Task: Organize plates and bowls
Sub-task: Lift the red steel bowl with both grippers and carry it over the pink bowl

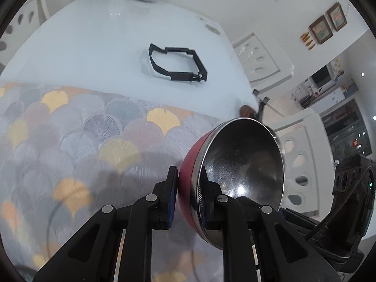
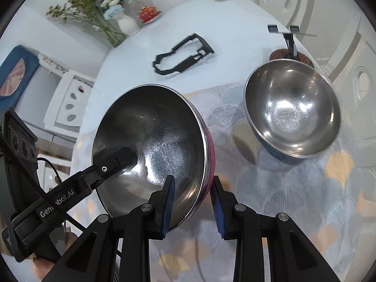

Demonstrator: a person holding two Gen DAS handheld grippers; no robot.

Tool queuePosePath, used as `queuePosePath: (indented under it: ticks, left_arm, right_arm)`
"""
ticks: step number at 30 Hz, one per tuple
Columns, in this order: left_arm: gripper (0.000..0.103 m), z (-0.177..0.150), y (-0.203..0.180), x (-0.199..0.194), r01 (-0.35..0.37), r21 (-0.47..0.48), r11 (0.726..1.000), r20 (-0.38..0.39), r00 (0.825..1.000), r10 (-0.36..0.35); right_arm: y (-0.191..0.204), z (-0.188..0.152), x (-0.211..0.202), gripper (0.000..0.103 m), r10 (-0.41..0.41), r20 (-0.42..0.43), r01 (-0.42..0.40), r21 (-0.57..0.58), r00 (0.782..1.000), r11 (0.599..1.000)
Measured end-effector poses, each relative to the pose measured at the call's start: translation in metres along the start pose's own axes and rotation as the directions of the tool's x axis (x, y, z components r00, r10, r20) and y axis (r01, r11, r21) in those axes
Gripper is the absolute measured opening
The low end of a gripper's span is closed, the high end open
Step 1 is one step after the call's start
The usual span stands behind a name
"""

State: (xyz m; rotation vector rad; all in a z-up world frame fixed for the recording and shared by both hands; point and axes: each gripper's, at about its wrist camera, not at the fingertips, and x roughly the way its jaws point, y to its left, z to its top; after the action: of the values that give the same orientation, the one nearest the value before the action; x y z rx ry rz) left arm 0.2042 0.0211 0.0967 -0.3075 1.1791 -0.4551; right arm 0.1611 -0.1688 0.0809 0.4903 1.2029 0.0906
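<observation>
My left gripper (image 1: 188, 188) clamps the wall of the red bowl (image 2: 150, 145), tilted above the patterned cloth (image 1: 70, 129); its steel inside holds nothing. My right gripper (image 2: 192, 202) straddles the same wall, jaws apart. At 2 o'clock, the blue bowl (image 2: 291, 108) rests upright, unfilled.

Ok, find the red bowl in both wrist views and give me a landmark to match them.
Left wrist view: the red bowl fills the lower right, tilted on edge, its rim pinched by the left gripper.
Right wrist view: the same bowl sits centre-left, with the right gripper straddling its rim, not yet closed.
Shared landmark: the black frame lying on the white table beyond the bowl.
</observation>
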Motion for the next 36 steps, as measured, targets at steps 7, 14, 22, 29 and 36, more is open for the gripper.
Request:
queuePosePath:
  ticks: [7, 14, 22, 29, 36]
  left_arm:
    - [0.013, -0.035, -0.008, -0.051, 0.032, 0.001, 0.999, 0.049, 0.998, -0.032]
    - [0.013, -0.085, -0.023, -0.099, 0.039, 0.025, 0.999, 0.087, 0.995, -0.041]
    - [0.013, -0.142, -0.034, -0.134, 0.078, 0.027, 0.997, 0.096, 0.992, -0.08]
    - [0.013, -0.18, -0.042, -0.149, 0.104, 0.034, 0.994, 0.094, 0.99, -0.107]
    - [0.013, -0.215, -0.059, -0.139, 0.022, 0.116, 0.993, 0.09, 0.995, -0.032]
  right_arm:
    - [0.024, -0.043, -0.046, 0.03, 0.009, 0.03, -0.007, -0.062, 1.0, 0.998]
    - [0.037, -0.092, -0.085, 0.03, -0.002, 0.029, 0.004, -0.071, 1.0, 0.997]
    - [0.037, -0.144, -0.131, 0.031, -0.003, 0.05, 0.006, -0.053, 0.999, 0.999]
    - [0.035, -0.185, -0.155, 0.031, -0.03, 0.067, 0.035, -0.065, 0.997, 0.997]
    - [0.013, -0.216, -0.144, 0.031, -0.061, 0.006, 0.062, -0.015, 0.998, 0.998]
